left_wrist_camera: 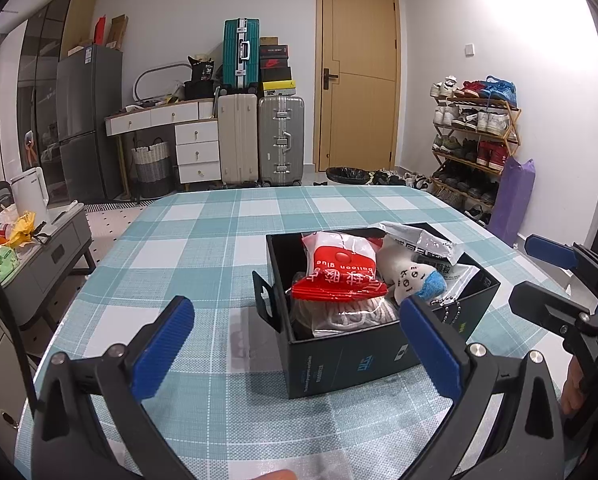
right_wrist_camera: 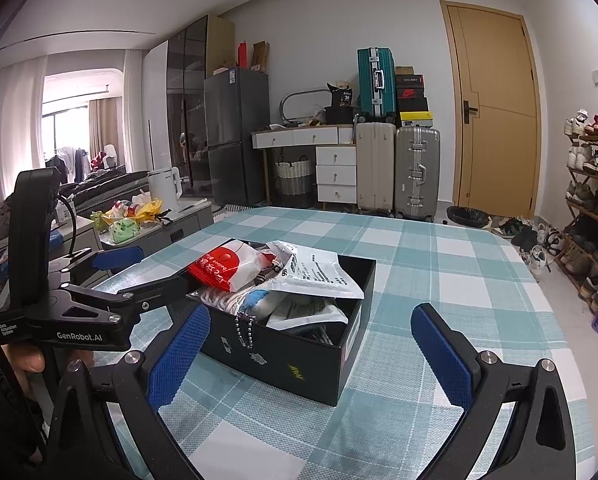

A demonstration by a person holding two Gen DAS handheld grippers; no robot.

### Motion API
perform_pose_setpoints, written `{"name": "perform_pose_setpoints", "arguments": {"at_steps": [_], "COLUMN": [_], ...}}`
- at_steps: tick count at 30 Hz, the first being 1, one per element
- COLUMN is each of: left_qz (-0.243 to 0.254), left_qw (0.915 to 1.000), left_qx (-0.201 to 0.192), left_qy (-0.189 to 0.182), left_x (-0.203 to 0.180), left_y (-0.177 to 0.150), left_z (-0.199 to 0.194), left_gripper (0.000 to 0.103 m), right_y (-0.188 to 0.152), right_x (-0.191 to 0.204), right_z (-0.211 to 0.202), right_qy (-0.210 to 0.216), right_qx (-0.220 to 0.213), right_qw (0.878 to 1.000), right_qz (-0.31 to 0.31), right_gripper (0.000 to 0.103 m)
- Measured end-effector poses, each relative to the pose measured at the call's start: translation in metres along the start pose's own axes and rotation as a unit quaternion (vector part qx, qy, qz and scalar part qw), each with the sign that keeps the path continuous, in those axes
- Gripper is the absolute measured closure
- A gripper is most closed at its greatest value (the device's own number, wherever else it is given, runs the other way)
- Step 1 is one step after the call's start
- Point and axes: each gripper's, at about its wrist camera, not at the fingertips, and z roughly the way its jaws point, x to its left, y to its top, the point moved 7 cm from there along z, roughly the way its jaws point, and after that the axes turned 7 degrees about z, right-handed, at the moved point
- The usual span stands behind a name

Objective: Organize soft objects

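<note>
Risk first: the black rectangular cardboard box on the teal-and-white checked tablecloth is heaped above its rim, so a push from either tool could, in my judgement, tip the topmost items onto the cloth. The red-and-white plastic packet rides highest and looks least secure; the white printed plastic mailer bag leans over the far edge. A silver ball chain hangs down the outside wall and could snag a finger.

Left gripper: jaws spread wide, holding nothing. The box sits just ahead, its near left corner between the fingertips, and the right pad overlaps the box's near edge in view; contact cannot be confirmed.

Right gripper: jaws likewise spread and empty, the box's near wall lying between them. A white plush toy with a blue tip rests inside, beside the red packet.
</note>
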Motion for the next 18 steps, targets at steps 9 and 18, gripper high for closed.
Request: {"name": "perform_pose_setpoints", "arguments": {"at_steps": [9,18], "left_qz": [0.000,-0.001], "left_qw": [1.0000,1.0000], "left_qx": [0.002,0.001], "left_qy": [0.000,0.001], "left_x": [0.0006,0.0010], "left_y": [-0.0003,0.0001], "left_z": [0.0002,-0.0006], "left_gripper": [0.000,0.000], "right_y": [-0.0004,-0.0002], "right_x": [0.0004,0.0004], "right_z": [-0.0003,-0.0002], "right_qy": [0.001,0.001], "right_qx": [-0.001,-0.001], "right_qw": [1.000,1.000], "right_qz": [-0.001,0.000], "right_gripper": [0.001,0.001]}}
